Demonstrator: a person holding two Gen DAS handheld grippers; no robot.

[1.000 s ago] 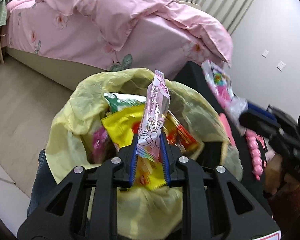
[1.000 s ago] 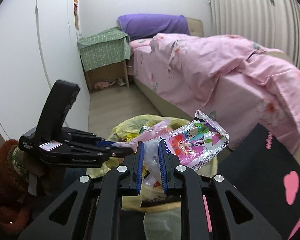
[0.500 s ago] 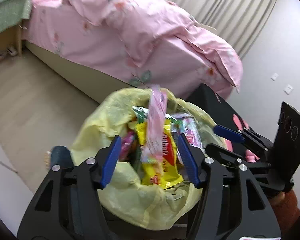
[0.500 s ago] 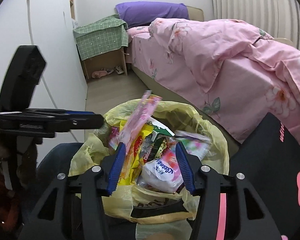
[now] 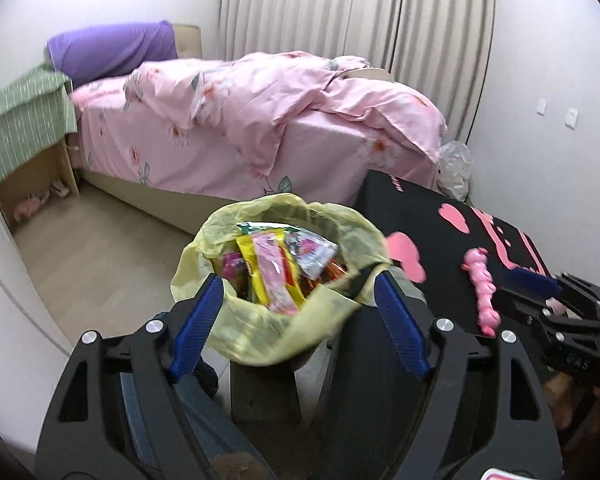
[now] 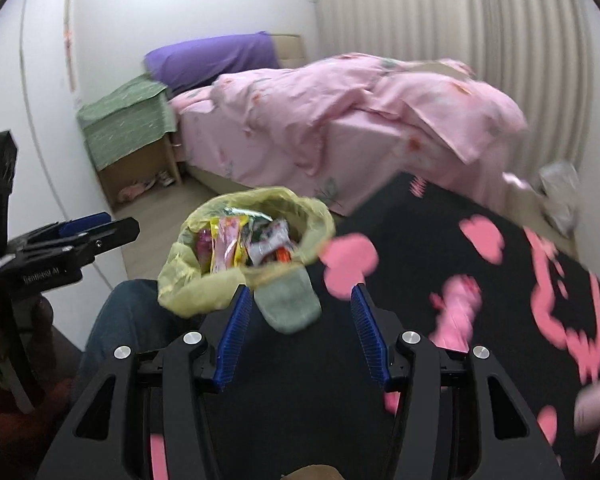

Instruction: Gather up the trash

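Both jaws are standing spread and empty, the right gripper [image 6: 300,334] being nearer the blurred, probably pink wrapper [image 6: 458,312] lying lengthwise on the black pink-patterned counter [image 6: 412,220].

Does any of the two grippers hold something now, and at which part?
Nothing is held. The left gripper and the right gripper are both open and empty; the wrappers lie in the yellow trash bag.
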